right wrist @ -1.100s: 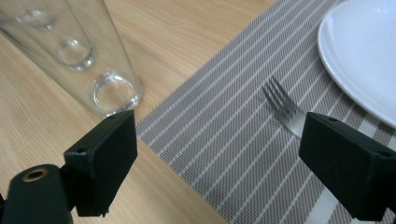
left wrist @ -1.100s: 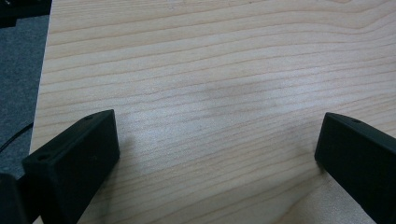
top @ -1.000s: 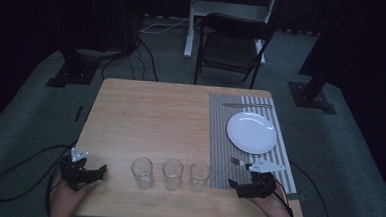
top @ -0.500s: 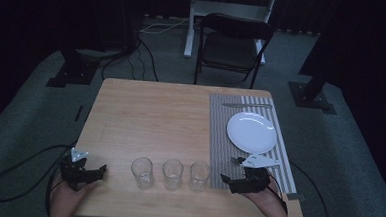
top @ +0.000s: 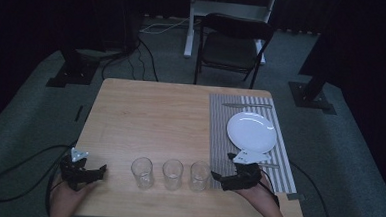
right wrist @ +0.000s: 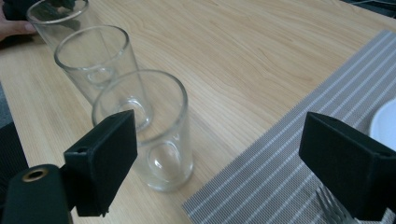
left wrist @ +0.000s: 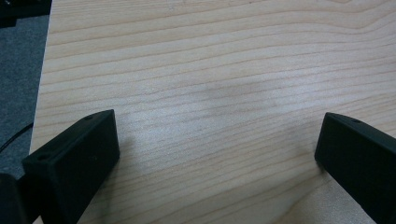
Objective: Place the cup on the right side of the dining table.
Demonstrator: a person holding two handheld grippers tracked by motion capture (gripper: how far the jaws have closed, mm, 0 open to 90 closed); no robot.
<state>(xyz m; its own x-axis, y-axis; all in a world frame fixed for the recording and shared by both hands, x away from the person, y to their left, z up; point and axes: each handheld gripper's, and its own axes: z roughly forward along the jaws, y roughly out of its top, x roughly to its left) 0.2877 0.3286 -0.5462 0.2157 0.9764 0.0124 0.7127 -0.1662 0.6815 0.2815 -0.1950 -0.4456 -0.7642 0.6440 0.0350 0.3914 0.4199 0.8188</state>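
Note:
Three clear empty glasses stand in a row near the table's front edge: left [top: 142,172], middle [top: 172,173] and right [top: 199,175]. My right gripper [top: 216,178] is open, low over the placemat's front left corner, with its jaws pointing left at the right glass. In the right gripper view that glass [right wrist: 149,126] stands upright just inside the left jaw of my right gripper [right wrist: 219,140], partly behind it and not held. My left gripper [top: 100,170] rests open at the front left, apart from the glasses. The left gripper [left wrist: 217,140] has bare wood between its jaws.
A grey striped placemat [top: 220,140] covers the table's right side. It carries a white plate [top: 251,131], a knife [top: 246,105] at the far end and a fork [right wrist: 334,210] near my right jaw. A folding chair [top: 231,48] stands beyond the table.
My right gripper has slid left along the front edge, from the placemat toward the right glass. The left gripper has stayed about where it was.

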